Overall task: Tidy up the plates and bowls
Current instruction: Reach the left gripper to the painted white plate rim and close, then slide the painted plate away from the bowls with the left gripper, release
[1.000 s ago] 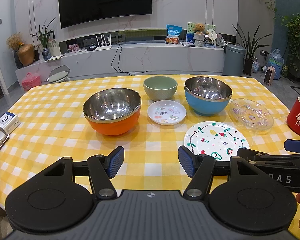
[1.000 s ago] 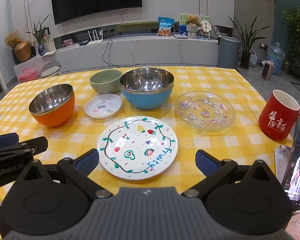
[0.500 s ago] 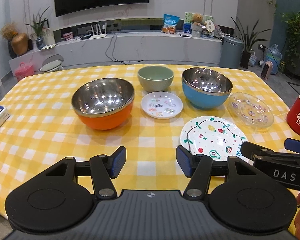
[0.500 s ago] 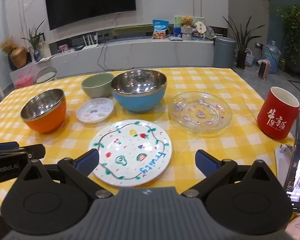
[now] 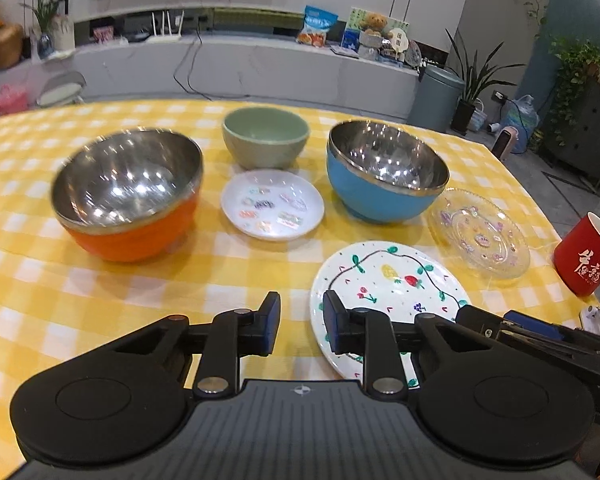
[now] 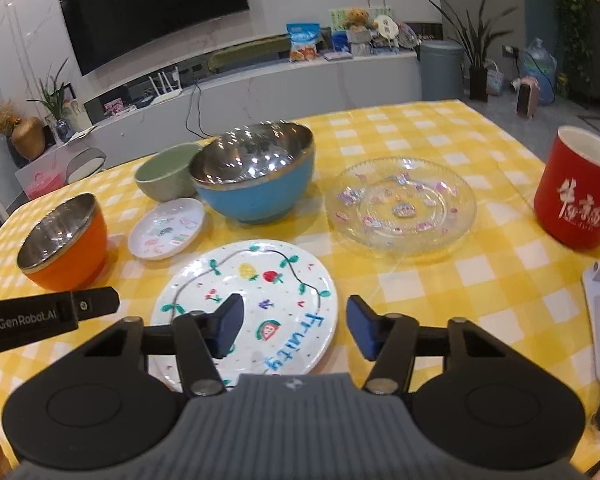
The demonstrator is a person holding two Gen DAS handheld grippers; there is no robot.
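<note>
Nothing is stacked yet: the painted plate lies nearest me on the bench, other plates and bowls apart behind it. My left gripper and right gripper are closing, half open, gripping nothing; sorting all remains.

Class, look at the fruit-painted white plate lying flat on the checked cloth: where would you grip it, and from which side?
Grip the fruit plate by its raised near rim, coming in low from the near table edge: it lies flat, and that edge is unobstructed.
</note>
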